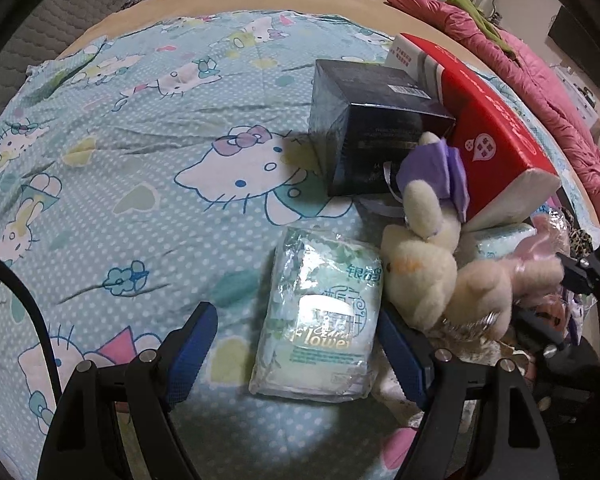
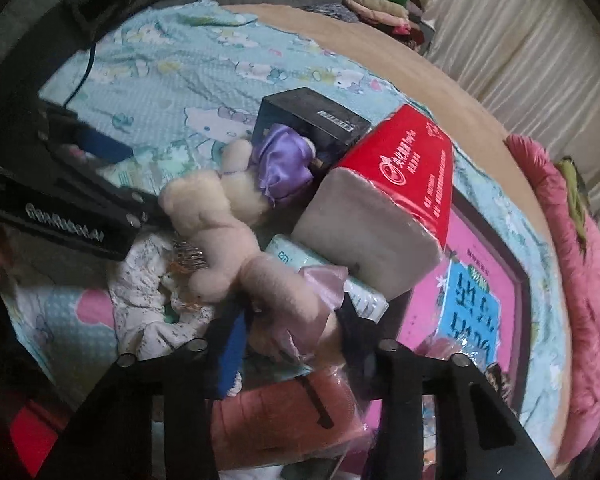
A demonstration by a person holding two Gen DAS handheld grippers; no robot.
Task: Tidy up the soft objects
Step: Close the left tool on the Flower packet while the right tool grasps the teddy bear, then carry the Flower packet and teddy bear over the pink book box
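Note:
A green tissue pack lies flat on the Hello Kitty sheet. My left gripper is open, its blue pads on either side of the pack's near end. Two cream plush bears lie right of it: one in a purple dress and one in a pink dress. In the right wrist view my right gripper is shut on the pink-dress bear at its body. The purple-dress bear lies just beyond. The left gripper shows at the left in that view.
A dark box and a red tissue pack leaning on it stand behind the bears. A pink picture book, a small tissue pack and a floral cloth lie near my right gripper. A pink quilt runs along the bed's right edge.

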